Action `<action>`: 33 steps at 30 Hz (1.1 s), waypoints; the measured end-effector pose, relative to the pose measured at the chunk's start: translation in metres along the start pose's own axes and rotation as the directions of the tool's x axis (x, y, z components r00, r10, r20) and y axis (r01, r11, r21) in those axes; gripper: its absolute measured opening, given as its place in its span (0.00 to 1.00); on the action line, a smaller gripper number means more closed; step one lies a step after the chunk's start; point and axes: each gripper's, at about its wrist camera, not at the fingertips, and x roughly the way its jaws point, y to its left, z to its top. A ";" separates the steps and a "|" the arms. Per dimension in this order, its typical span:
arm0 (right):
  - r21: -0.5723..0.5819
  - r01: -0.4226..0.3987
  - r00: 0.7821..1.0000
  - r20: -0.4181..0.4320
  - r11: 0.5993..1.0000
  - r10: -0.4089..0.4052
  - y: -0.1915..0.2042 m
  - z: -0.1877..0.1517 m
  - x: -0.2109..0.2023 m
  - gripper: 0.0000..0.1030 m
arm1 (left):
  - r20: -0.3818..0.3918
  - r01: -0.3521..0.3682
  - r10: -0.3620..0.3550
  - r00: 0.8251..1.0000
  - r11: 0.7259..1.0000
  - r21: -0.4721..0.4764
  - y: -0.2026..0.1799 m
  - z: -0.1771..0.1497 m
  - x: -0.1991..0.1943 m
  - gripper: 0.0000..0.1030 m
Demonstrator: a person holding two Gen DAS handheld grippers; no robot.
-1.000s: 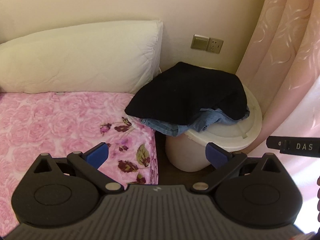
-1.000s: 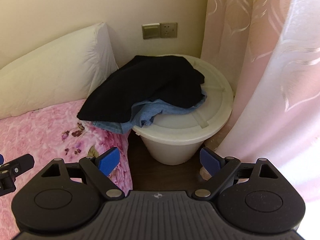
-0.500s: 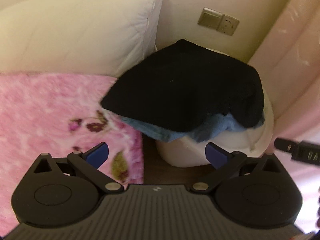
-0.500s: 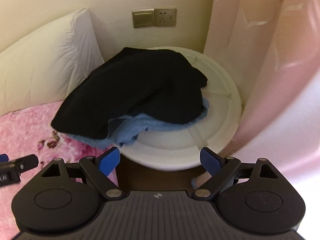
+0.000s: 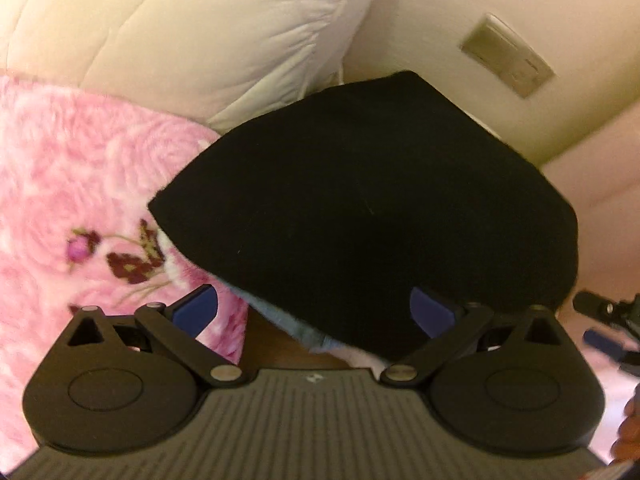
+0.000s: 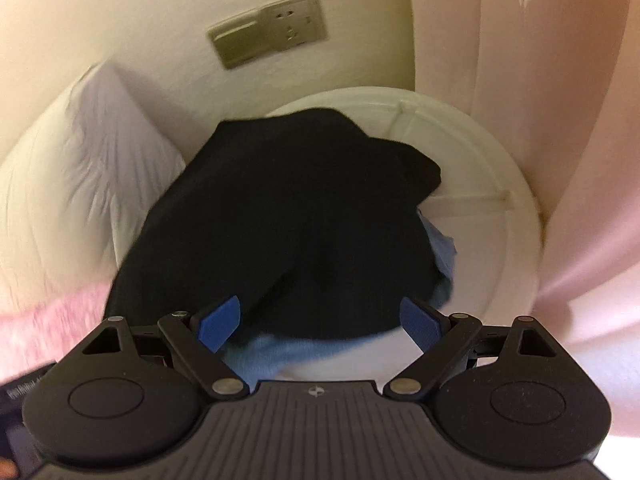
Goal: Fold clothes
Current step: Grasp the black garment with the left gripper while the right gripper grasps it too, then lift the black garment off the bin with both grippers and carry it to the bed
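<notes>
A black garment (image 5: 368, 208) (image 6: 288, 224) lies heaped on top of a blue denim garment (image 5: 300, 326) (image 6: 280, 354), both on a round white lidded tub (image 6: 480, 208) beside the bed. My left gripper (image 5: 316, 310) is open, its blue pads straddling the near lower edge of the black garment, close above it. My right gripper (image 6: 320, 322) is open too, its pads either side of the black garment's near edge where the denim shows beneath. Neither holds cloth.
A pink floral blanket (image 5: 72, 208) covers the bed on the left, with a white pillow (image 5: 192, 36) (image 6: 68, 168) against the wall. A wall switch and socket plate (image 6: 268, 28) sits above the tub. Pink curtains (image 6: 552, 100) hang on the right.
Both grippers have moved forward and down toward the pile on the tub; the black garment now fills most of each view. Both stay open.
</notes>
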 end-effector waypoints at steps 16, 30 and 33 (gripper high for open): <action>0.205 -0.079 0.997 -0.010 0.975 0.083 -0.038 0.024 0.043 0.87 | 0.107 0.364 -0.358 0.928 0.799 -0.479 0.045 -0.001 0.047 0.15; 0.335 -0.130 0.990 0.088 0.933 0.107 -0.071 0.035 0.055 0.87 | 0.260 0.307 -0.176 0.949 0.692 -0.653 0.101 -0.014 0.035 0.81; 0.353 -0.159 0.987 0.071 0.922 0.143 -0.071 0.035 0.067 0.88 | 0.238 0.352 -0.259 0.936 0.681 -0.643 0.103 -0.003 0.052 0.62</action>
